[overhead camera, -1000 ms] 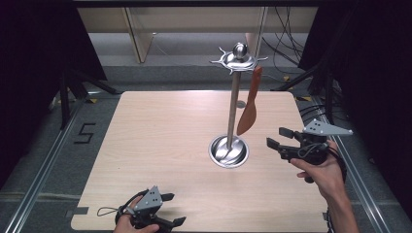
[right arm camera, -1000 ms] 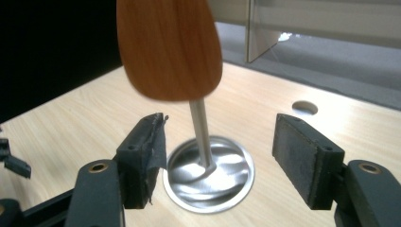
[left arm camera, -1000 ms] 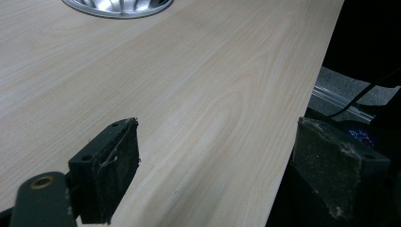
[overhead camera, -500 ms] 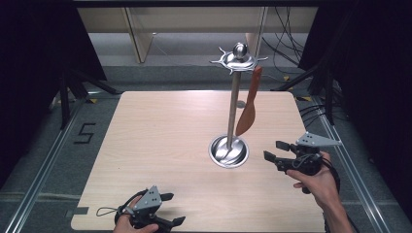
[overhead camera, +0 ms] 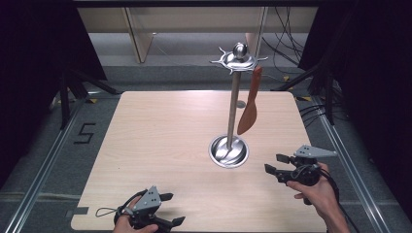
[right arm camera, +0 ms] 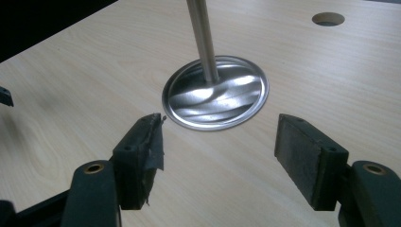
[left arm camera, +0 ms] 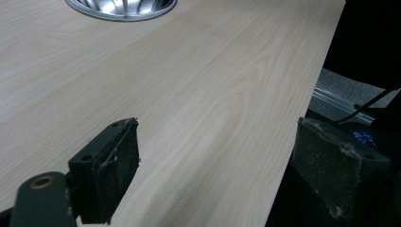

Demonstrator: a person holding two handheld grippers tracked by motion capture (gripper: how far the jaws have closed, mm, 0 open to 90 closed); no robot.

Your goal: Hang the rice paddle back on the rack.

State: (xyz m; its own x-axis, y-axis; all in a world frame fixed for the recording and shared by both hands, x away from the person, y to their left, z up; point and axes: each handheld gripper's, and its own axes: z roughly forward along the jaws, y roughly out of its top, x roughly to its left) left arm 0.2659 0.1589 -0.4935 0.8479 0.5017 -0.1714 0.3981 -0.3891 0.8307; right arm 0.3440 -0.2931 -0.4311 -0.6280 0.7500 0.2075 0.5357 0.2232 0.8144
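The right gripper (overhead camera: 281,165) now sits lower and nearer the person than it did a second ago. Then it hovered close by the hanging spatula; half a second ago it had dropped toward the table; now it is down at the near right part of the table (overhead camera: 160,141), just beside the round base of the utensil stand (overhead camera: 229,151). Its fingers (right arm camera: 142,156) are spread wide with nothing between them, and in the right gripper view they frame the shiny base (right arm camera: 215,99) and the foot of the steel pole.

The wooden spatula (overhead camera: 249,104) hangs by its handle from a hook on the stand's crown (overhead camera: 238,59), blade pointing down, clear of the table and beside the pole. It has not shifted across the three moments. Nothing else hangs from the hooks, as far as the high view lets me tell; the crown is small and glinting there.

The left gripper (overhead camera: 170,209) rests at the near edge of the table, in the same place as before, its fingers (left arm camera: 113,165) likewise apart and empty, looking across bare wood toward the rim of the base (left arm camera: 121,8).

My reading is that the right hand is pulling away from the spatula after leaving it on the hook, so the hanging looks done and this is the retreat. The other possibility, a lowered approach to lift the spatula off again, fits the downward, backward drift less well.
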